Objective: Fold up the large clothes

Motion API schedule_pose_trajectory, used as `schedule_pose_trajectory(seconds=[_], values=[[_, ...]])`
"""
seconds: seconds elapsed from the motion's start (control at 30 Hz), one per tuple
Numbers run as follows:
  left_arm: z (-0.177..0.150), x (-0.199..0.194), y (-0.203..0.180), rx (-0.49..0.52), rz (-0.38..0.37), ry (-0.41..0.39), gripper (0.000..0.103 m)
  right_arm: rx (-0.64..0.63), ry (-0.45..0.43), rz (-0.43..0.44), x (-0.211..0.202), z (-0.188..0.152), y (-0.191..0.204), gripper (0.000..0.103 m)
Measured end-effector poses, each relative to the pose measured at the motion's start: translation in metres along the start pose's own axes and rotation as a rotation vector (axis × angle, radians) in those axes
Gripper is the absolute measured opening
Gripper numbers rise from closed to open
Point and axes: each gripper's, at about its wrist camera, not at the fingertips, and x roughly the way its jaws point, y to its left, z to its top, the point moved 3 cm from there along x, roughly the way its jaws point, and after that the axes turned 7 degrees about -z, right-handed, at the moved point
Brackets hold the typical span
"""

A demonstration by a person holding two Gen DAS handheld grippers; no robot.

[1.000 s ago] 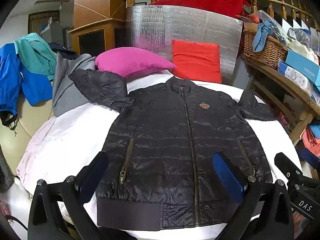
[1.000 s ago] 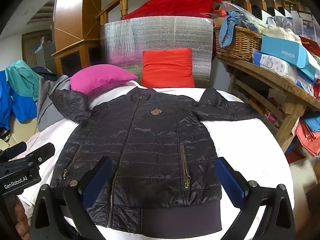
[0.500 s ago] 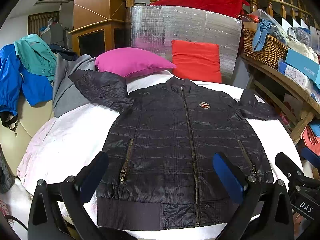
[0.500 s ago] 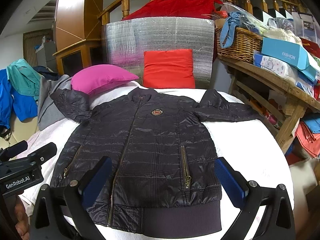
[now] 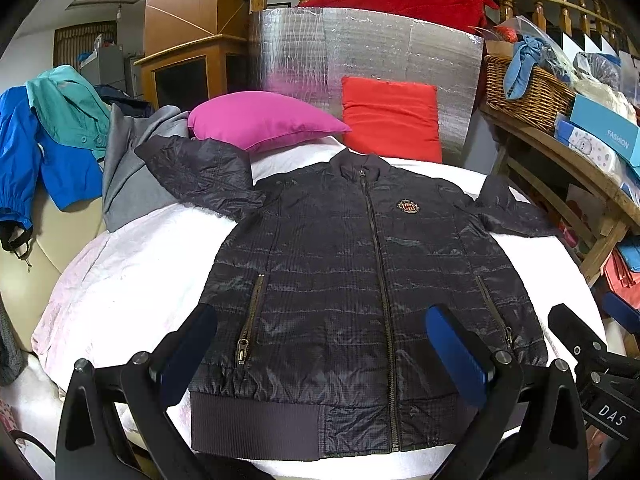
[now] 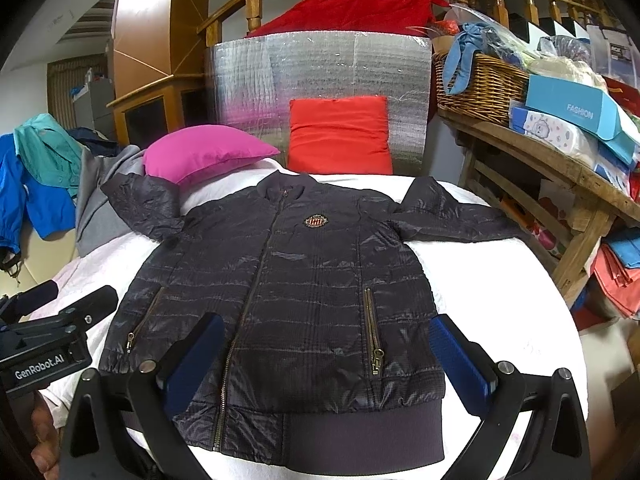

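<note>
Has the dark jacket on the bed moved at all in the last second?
No. The jacket lies spread flat, its collar still just below the red cushion.

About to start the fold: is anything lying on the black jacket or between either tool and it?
Nothing visible. The black jacket lies flat and uncovered; the left tool and right tool hover open over its hem.

I see a dark quilted jacket (image 5: 340,280) flat on its back, zipped up, sleeves spread out, ribbed hem nearest me, chest badge showing.
</note>
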Motion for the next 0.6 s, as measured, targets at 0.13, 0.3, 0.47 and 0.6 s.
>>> schedule_pose_trajectory(seconds=[0.13,0.3,0.47,0.6], values=[[-0.0006,0.0005,0.0003,0.000,0.000,0.000,0.103,0.001,0.002,0.001,0.0007,-0.0004,0.0000,0.103],[-0.0020,0.0025,0.0006,0.000,0.000,0.003,0.103,0.003,0.005,0.003,0.0024,-0.0007,-0.0002,0.103],[-0.0040,0.0042,-0.0003,0.000,-0.003,0.006,0.103,-0.002,0.009,0.001,0.0045,-0.0020,0.0004,0.103],[-0.0048,0.0052,-0.0007,0.000,-0.003,0.009,0.103,-0.005,0.009,0.001,0.0051,-0.0021,0.0009,0.103]])
